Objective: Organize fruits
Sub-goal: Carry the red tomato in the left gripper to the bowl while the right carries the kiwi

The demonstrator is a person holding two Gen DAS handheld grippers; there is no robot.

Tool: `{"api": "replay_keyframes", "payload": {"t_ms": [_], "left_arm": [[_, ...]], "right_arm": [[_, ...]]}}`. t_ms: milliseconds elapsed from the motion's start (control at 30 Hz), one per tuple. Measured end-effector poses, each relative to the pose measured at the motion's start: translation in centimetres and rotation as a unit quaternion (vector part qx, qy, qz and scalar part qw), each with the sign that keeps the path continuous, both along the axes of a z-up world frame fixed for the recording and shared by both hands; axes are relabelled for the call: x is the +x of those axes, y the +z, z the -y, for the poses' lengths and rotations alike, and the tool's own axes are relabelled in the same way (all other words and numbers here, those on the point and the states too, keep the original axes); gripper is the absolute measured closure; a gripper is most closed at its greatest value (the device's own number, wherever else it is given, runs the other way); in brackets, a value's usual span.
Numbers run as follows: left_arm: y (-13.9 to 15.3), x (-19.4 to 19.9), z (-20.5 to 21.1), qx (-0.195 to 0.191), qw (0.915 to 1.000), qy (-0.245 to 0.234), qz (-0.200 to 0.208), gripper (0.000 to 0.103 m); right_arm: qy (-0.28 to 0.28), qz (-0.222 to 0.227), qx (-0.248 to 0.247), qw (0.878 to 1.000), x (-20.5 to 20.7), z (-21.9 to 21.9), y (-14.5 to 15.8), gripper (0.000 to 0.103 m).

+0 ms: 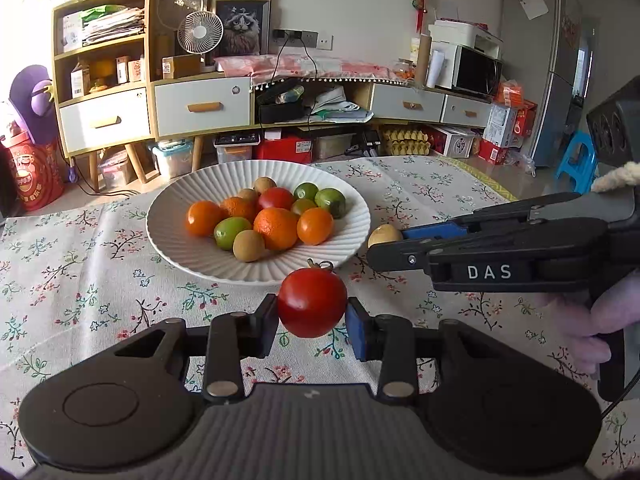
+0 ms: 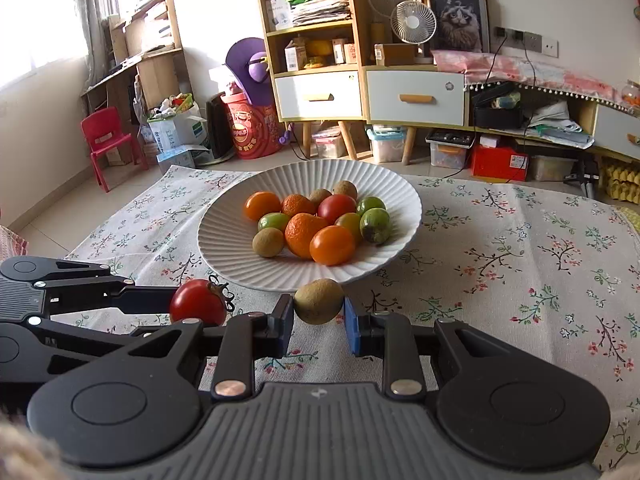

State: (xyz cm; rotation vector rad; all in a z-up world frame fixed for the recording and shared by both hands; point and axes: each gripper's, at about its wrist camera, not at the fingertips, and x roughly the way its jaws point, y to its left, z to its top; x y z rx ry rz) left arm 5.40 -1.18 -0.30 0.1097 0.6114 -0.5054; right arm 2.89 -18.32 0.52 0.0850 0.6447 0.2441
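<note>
A white ribbed plate (image 1: 168, 236) (image 2: 224, 248) on the floral tablecloth holds several oranges, green fruits, brown fruits and a red tomato. My left gripper (image 1: 312, 314) is shut on a red tomato (image 1: 312, 303) with a stem, just in front of the plate's near rim; it also shows in the right wrist view (image 2: 198, 302). My right gripper (image 2: 319, 312) is shut on a small brown fruit (image 2: 319, 301), close to the plate's near rim. In the left wrist view that fruit (image 1: 383, 235) sits at the right gripper's tip, right of the plate.
The floral tablecloth (image 1: 80, 280) covers the table. Beyond its far edge are cabinets with drawers (image 1: 202, 106), storage boxes on the floor, a red child's chair (image 2: 106, 140) and a blue stool (image 1: 576, 160).
</note>
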Motion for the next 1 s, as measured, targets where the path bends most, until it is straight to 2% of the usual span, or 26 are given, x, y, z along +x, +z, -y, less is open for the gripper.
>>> {"api": "replay_keyframes", "payload": {"t_ms": [167, 500, 633, 1000], "left_arm": [[1.3, 1.8, -0.3, -0.012, 0.9998, 0.017, 0.006, 0.077], [1.6, 8.5, 0.0, -0.016, 0.999, 0.042, 0.001, 0.076], [1.3, 10.5, 0.3, -0.006, 0.9989, 0.046, -0.004, 0.076], [0.1, 13.9, -0.1, -0.016, 0.9971, 0.066, -0.034, 0.076]], "right_arm": [[0.001, 0.018, -0.004, 1.0, 1.3, 0.4, 1.0, 0.079], [-0.022, 0.013, 0.017, 1.0, 6.7, 2.5, 1.3, 0.079], [-0.023, 0.006, 0.006, 1.0, 8.4, 2.8, 0.9, 0.079], [-0.012, -0.007, 0.0, 1.0, 10.3, 2.6, 0.0, 0.079]]}}
